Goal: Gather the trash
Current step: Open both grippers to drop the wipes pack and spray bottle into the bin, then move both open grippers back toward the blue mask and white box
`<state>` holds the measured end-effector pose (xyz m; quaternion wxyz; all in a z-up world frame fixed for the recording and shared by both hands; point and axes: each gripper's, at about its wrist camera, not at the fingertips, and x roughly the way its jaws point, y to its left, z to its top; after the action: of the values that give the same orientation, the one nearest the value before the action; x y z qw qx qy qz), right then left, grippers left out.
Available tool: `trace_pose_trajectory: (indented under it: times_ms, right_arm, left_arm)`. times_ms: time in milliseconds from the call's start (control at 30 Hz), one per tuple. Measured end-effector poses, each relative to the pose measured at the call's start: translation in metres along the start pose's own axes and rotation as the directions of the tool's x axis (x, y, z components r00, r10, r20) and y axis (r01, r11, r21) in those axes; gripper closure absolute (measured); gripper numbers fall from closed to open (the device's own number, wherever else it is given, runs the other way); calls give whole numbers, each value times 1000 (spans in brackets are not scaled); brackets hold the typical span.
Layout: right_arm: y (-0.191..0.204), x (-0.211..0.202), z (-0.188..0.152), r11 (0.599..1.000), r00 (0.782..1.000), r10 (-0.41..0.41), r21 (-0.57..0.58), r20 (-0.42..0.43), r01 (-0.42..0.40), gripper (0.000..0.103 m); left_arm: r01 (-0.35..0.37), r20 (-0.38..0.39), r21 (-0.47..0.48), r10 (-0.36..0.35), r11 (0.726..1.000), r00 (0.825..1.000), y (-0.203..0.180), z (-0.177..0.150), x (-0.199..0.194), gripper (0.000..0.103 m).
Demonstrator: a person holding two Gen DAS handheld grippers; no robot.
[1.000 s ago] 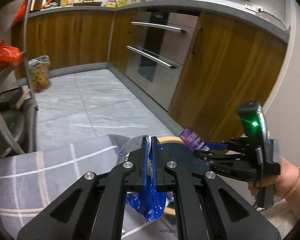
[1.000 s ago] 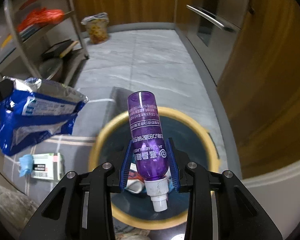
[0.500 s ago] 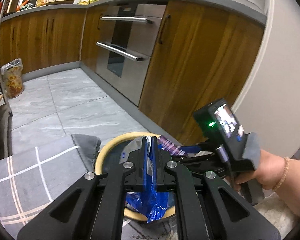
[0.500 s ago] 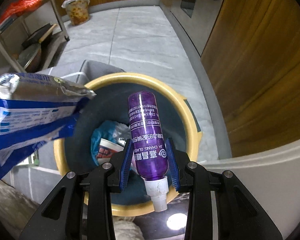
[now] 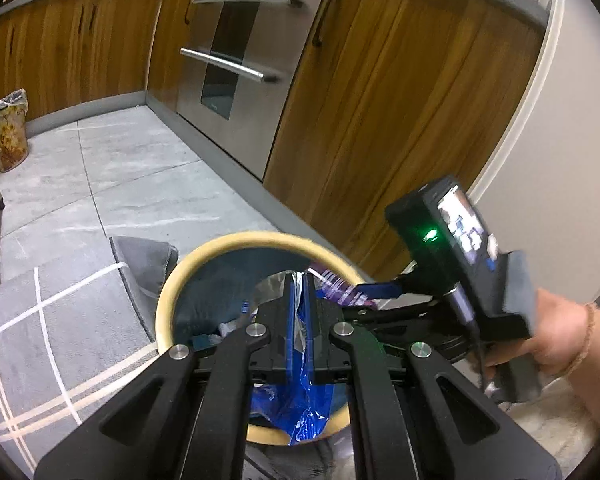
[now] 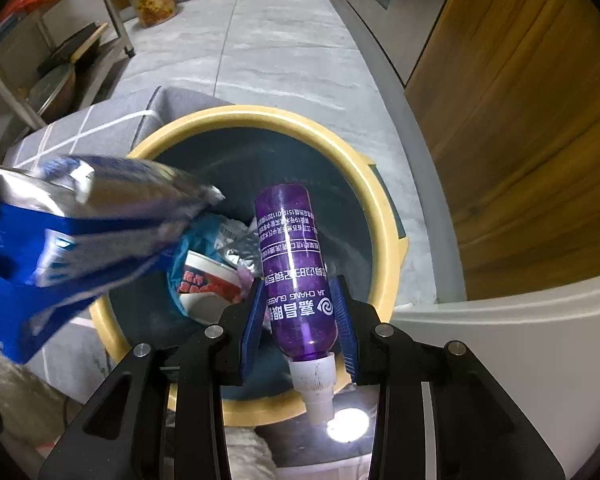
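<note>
Bin [image 6: 384, 216] already part-filled; blue foil bag [image 6: 60, 248], at 9 o'clock, pinched by left gripper [image 5: 299, 320]; purple bottle [image 6: 296, 268] clamped by right gripper [image 6: 300, 320]. Both unreleased.

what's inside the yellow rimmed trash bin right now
Inside the bin lie a red-and-white paper bowl, crumpled silver foil and a bit of blue wrapper. The held blue snack bag and purple bottle cover the rest.

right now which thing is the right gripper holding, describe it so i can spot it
Find the round bin with the yellow rim by the wooden cabinets. Over its opening, the right gripper clamps a purple bottle: translucent, white cap, white lettering, unlike the blue foil bag beside it.
</note>
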<state>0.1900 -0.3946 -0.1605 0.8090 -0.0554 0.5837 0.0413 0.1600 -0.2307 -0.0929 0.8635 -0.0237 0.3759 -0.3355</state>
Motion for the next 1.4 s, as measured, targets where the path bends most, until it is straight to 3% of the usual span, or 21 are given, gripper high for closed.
trace_pose_trajectory:
  times_ms: [200, 400, 500, 567, 700, 800, 867, 1067, 1400]
  right_arm:
    - [-4, 13, 0, 999, 1000, -11, 30, -29, 12, 67]
    - [-4, 16, 6, 999, 1000, -14, 44, -19, 15, 67]
    - [-6, 14, 9, 998, 1000, -17, 58, -12, 17, 60]
    - [-7, 12, 9, 998, 1000, -25, 57, -3, 25, 55]
    - [-8, 0, 9, 998, 999, -19, 66, 36, 16, 46]
    - [-3, -10, 10, 998, 998, -14, 64, 68, 10, 39]
    - [3, -19, 10, 998, 996, -6, 59, 92, 0, 36]
    - [22, -45, 6, 1000, 986, 14, 23, 163, -18, 27]
    - [71, -101, -3, 993, 945, 111, -82, 308, -90, 15]
  left_arm:
    - [-50, -50, -8, 50, 999, 998, 14, -8, 27, 99]
    - [-49, -50, -41, 46, 998, 998, 21, -9, 30, 99]
    - [-44, -55, -45, 42, 998, 998, 21, -9, 29, 95]
    - [-51, -54, -43, 49, 998, 997, 20, -10, 27, 87]
    - [-64, -42, -54, 62, 996, 997, 23, -11, 15, 80]
    - [-98, -19, -46, 98, 994, 995, 25, -11, -1, 67]
    - [-132, -4, -37, 132, 991, 991, 26, -12, -14, 52]
    - [-200, 35, -71, 203, 977, 979, 41, -14, -55, 31]
    - [-332, 64, -89, 338, 939, 939, 62, -22, -129, 14]
